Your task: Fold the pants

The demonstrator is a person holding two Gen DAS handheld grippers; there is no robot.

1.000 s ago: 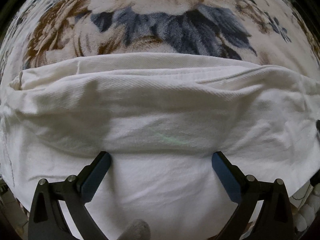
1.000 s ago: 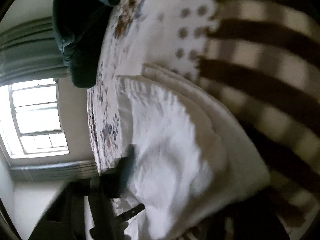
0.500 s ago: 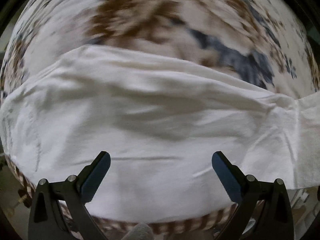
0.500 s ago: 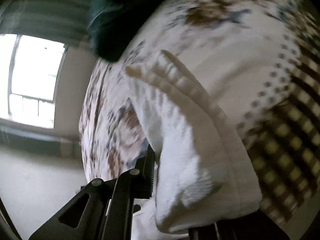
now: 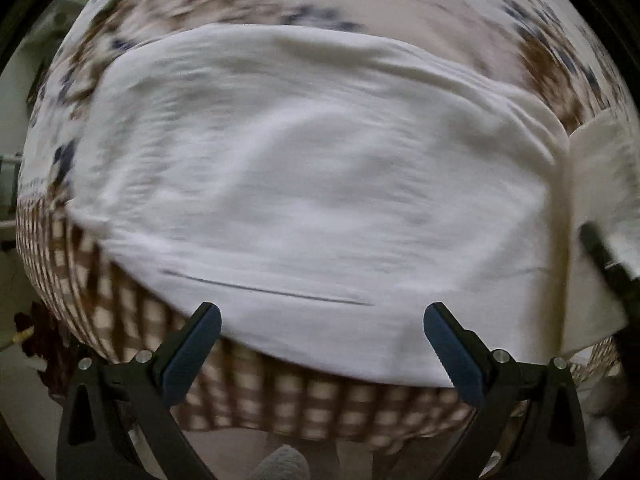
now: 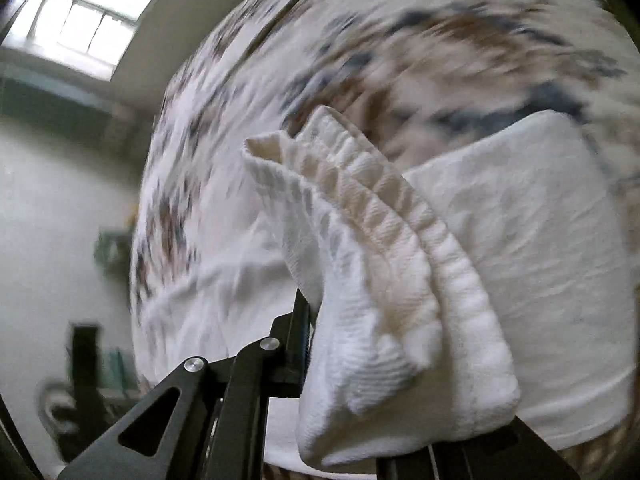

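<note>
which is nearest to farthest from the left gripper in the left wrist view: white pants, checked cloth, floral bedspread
Measured from the left gripper, with its jaws open:
1. Checked cloth: right under the jaws, at the near edge.
2. White pants: near hem just beyond the fingertips, close to call with the cloth, spreading across the middle.
3. Floral bedspread: beyond the pants, along the top.
</note>
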